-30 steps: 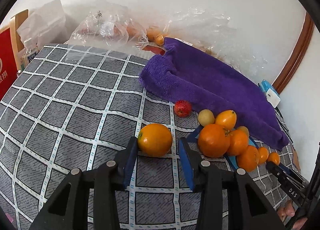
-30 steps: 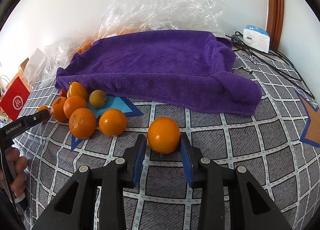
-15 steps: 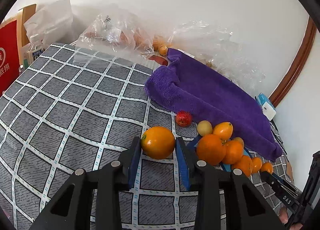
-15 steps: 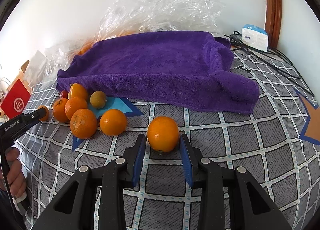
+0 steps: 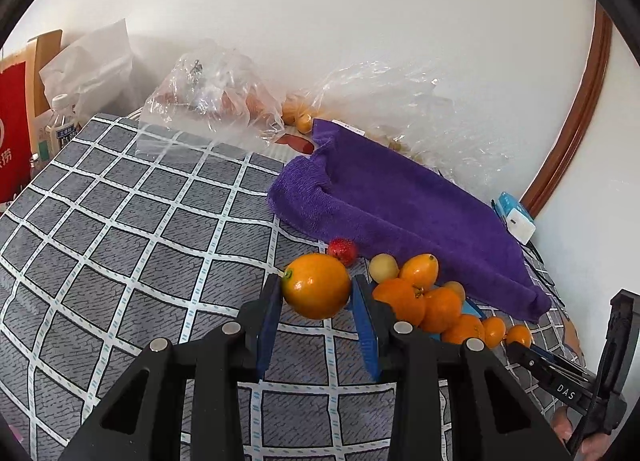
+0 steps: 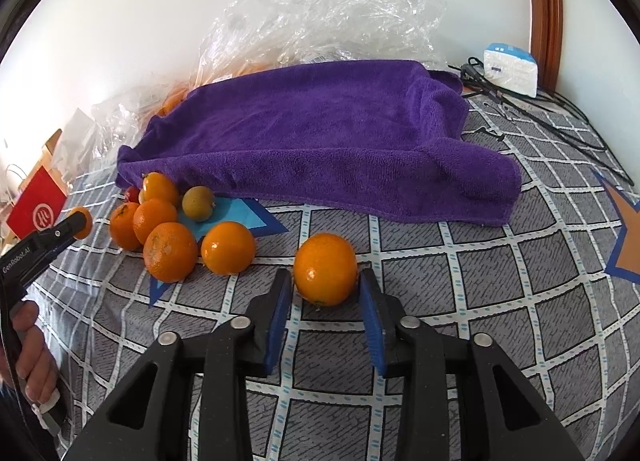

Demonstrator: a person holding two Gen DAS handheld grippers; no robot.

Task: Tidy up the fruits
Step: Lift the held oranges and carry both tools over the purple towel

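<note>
Here the left tongs point(image 5: 316, 299), at the lower middle of the left wrist view, are closed on an orange point(image 5: 317, 286); both blue pads point(image 5: 269, 315) press its sides, and it seems lifted a little above the checked cloth point(image 5: 120, 245). Just to the right of it is a pile of oranges point(image 5: 436, 307) with a small yellow fruit point(image 5: 383, 267) and a small red fruit point(image 5: 342, 251) near it, all beside the edge of a purple towel point(image 5: 400, 209). In the upper part of this frame, clear plastic bags point(image 5: 212, 101) lie against the white wall.

In the right wrist view, the right tongs point(image 6: 325, 299) stand at the lower middle around another orange point(image 6: 325, 268) that rests on the cloth. Its jaws have just been opening: a thin gap shows at the left pad, and the right pad is at the skin or just off it, so the fruit is between them but not gripped. At the left of this frame is the same pile point(image 6: 170, 251), partly on a blue star shape point(image 6: 236, 215). The purple towel point(image 6: 320, 137) fills the middle, and a white box point(image 6: 510, 69) with black cables point(image 6: 560, 121) is at the upper right. A hand point(image 6: 34, 361) holding the other tool shows at the lower left edge.
</note>
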